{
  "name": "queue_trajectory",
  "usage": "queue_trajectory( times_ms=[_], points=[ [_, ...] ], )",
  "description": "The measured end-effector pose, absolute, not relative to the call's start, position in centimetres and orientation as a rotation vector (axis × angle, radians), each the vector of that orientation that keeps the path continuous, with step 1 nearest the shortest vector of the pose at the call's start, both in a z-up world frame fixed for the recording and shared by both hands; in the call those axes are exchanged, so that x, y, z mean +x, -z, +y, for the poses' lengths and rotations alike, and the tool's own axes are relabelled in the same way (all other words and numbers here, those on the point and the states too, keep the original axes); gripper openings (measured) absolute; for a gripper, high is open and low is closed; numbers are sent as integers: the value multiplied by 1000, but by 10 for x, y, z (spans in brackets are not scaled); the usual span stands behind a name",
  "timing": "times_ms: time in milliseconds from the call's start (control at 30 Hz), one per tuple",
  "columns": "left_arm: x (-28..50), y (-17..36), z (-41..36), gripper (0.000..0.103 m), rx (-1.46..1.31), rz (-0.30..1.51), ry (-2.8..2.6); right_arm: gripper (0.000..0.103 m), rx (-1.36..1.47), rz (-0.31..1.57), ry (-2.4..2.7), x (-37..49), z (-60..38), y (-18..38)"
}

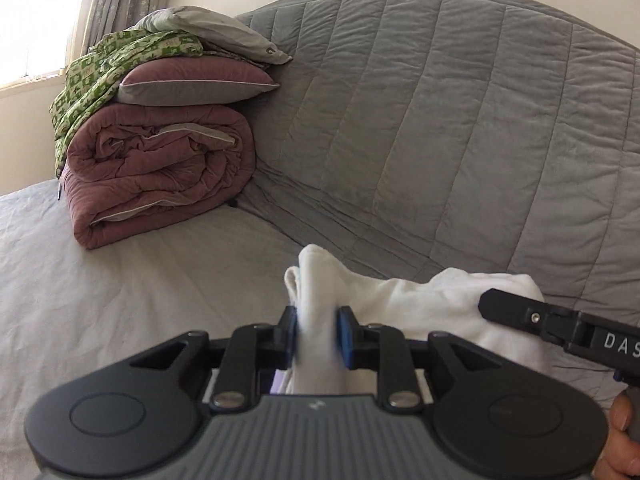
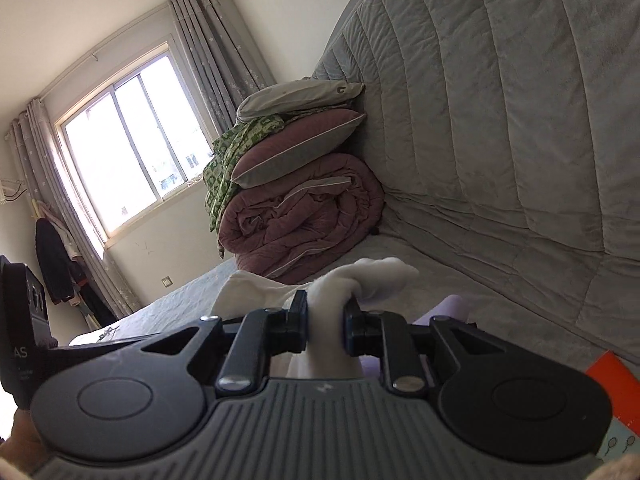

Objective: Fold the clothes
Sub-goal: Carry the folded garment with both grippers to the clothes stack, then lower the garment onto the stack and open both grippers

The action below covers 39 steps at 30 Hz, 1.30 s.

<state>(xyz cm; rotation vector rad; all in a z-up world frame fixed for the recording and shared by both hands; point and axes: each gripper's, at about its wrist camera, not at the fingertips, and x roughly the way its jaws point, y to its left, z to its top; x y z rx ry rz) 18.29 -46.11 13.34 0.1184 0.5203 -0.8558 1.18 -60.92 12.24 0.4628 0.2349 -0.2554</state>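
Observation:
A white garment [image 1: 400, 300] is held up over the grey bed sheet [image 1: 100, 288]. My left gripper [image 1: 318, 334] is shut on a bunched fold of it, and cloth sticks up past the blue pads. In the left wrist view the right gripper's black finger [image 1: 516, 312] reaches in from the right over the same cloth. My right gripper [image 2: 326, 328] is shut on another bunch of the white garment [image 2: 360, 276], which droops over its fingers. A pale purple piece [image 2: 452, 308] shows beneath the right gripper; what it is stays unclear.
A rolled maroon quilt [image 1: 160, 176] with pillows [image 1: 196, 84] and a green patterned cloth [image 1: 100, 76] is stacked at the back left against the grey quilted headboard [image 1: 460, 120]. A window [image 2: 128, 160] with grey curtains lies beyond. An orange object [image 2: 612, 376] sits at the right edge.

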Motion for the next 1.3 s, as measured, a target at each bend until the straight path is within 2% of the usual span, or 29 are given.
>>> queue_trajectory(
  times_ms=[100, 233, 433, 700, 967, 1167, 1300],
  points=[
    [180, -122, -459, 26, 149, 476, 828, 25, 399, 230, 301, 10, -611, -106],
    [177, -114, -445, 37, 151, 402, 792, 31, 310, 205, 332, 4, -605, -95],
    [166, -113, -430, 37, 129, 311, 704, 38, 193, 146, 391, -3, -597, -96],
    [156, -123, -420, 37, 108, 333, 666, 39, 185, 155, 395, -14, -592, -112],
    [123, -128, -397, 39, 112, 372, 660, 45, 210, 160, 399, -39, -568, -128],
    [92, -131, -369, 43, 69, 427, 656, 53, 270, 166, 420, -59, -543, -134],
    [73, -135, -350, 49, 47, 463, 643, 54, 310, 169, 434, -73, -527, -138]
  ],
)
